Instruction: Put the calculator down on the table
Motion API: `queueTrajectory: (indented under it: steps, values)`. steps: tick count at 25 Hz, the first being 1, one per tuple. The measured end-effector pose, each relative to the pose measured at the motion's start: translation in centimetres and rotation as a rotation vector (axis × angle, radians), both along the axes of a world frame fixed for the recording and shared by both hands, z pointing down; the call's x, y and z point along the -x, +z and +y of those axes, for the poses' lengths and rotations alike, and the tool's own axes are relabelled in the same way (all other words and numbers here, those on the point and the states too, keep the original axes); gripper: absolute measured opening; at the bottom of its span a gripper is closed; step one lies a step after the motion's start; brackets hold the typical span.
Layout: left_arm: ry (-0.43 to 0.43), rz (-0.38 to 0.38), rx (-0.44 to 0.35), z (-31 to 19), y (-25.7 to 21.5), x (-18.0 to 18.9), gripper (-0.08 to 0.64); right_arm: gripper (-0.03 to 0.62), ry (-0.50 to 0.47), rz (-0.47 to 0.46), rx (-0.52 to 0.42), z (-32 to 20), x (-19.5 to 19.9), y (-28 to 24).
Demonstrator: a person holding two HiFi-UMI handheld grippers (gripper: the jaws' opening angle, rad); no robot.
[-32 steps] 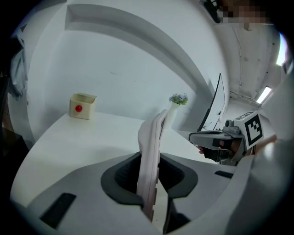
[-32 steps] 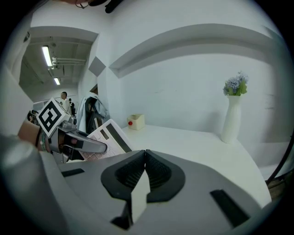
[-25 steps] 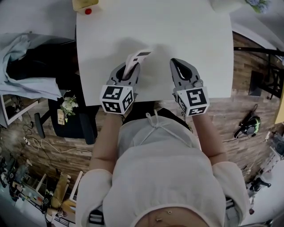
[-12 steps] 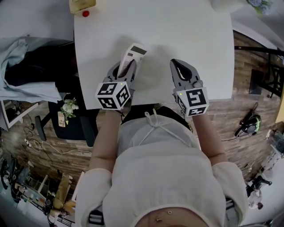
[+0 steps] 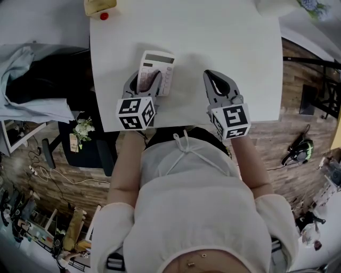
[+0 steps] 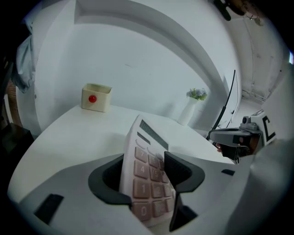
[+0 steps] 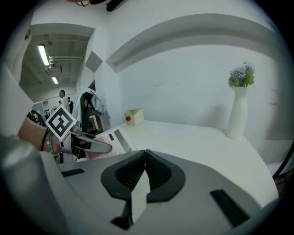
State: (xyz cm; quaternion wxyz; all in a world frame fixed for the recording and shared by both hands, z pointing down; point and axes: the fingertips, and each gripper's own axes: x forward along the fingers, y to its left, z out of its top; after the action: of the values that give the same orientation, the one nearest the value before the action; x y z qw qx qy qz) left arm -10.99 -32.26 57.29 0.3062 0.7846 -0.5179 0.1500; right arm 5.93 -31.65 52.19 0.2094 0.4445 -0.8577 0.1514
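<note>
The white calculator (image 5: 156,70) with pinkish keys lies keys-up on the white table (image 5: 229,37), its near end between my left gripper's jaws. My left gripper (image 5: 144,81) is opening around it, and the pads no longer clamp it. In the left gripper view the calculator (image 6: 146,180) leans slantwise in the gap of the left gripper (image 6: 144,160). My right gripper (image 5: 214,78) hovers near the table's front edge to the right, shut with nothing in it. In the right gripper view the right gripper (image 7: 144,153) shows its jaws meeting, and the calculator (image 7: 110,137) is at the left.
A cream box with a red dot (image 5: 99,7) stands at the table's far left corner. A white vase with flowers (image 7: 238,110) stands at the far right. A dark chair draped with pale cloth (image 5: 37,80) is left of the table. A wall backs the table.
The calculator, held tilted up in the left gripper before, has come down towards the table. The left jaws have spread apart. The right gripper has stayed put.
</note>
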Motion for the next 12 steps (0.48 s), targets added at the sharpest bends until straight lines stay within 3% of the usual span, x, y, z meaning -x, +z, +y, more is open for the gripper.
queueTrajectory:
  steps: [10, 12]
  values:
    - [-0.051, 0.007, 0.034, 0.5, 1.0, 1.0, 0.284, 0.008, -0.011, 0.001, 0.005, 0.4, 0.5, 0.3]
    - [-0.051, -0.045, 0.030, 0.6, 1.4, 1.5, 0.296, 0.008, -0.013, 0.003, 0.005, 0.5, 0.6, 0.4]
